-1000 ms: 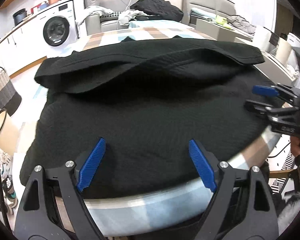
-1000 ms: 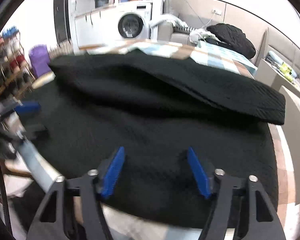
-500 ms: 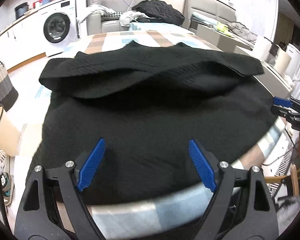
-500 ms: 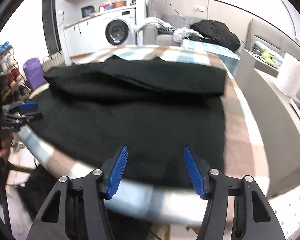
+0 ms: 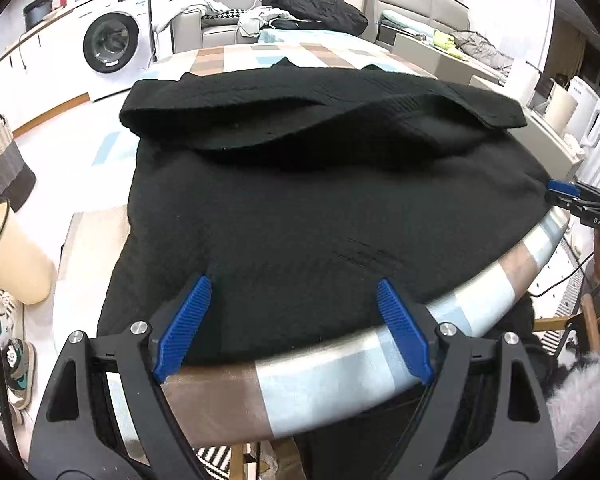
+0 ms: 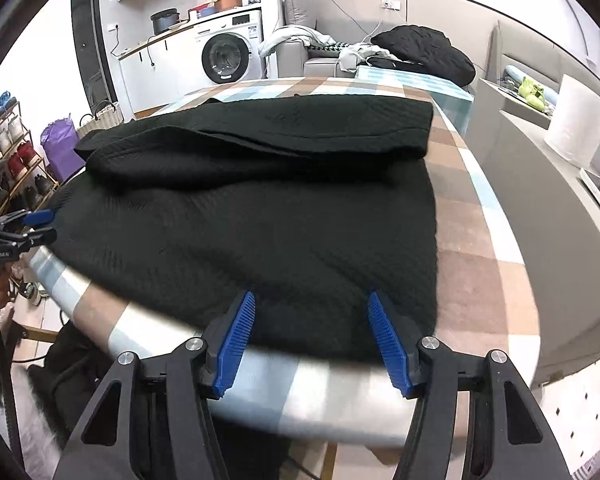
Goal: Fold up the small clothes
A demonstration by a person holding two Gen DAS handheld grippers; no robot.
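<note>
Left wrist view: the left gripper [image 5: 294, 330] stands with jaws wide apart and nothing between them, poised over the near hem of the black garment [image 5: 320, 208]. The garment lies spread directly ahead of the fingers on the checked tablecloth [image 5: 332, 384], its far portion already turned over into a thick band across the top. To the right of this gripper the right gripper [image 5: 572, 200] shows at the garment's side edge; from here its jaws are too small to judge.

Right wrist view: the right gripper [image 6: 312, 340] is also released, jaws apart and empty, hovering above the near right corner of the black garment [image 6: 260, 216]. The left gripper [image 6: 32, 224] appears far to its left, at the opposite edge.

Step in hand, as a judgement: one fold across the top appears done, and both grippers are placed at the near hem, one toward each corner, ready for the next fold. The next move calls for each gripper to lower onto its corner, close on the hem without pinching the cloth beneath, and carry both sides evenly.

Differences between views: only the left view shows the garment's left side overhanging the table edge, with a cream bin [image 5: 12, 256] below. Only the right view shows the bare tablecloth [image 6: 472, 240] beside the garment's right edge and a paper roll [image 6: 576, 120] beyond.
</note>
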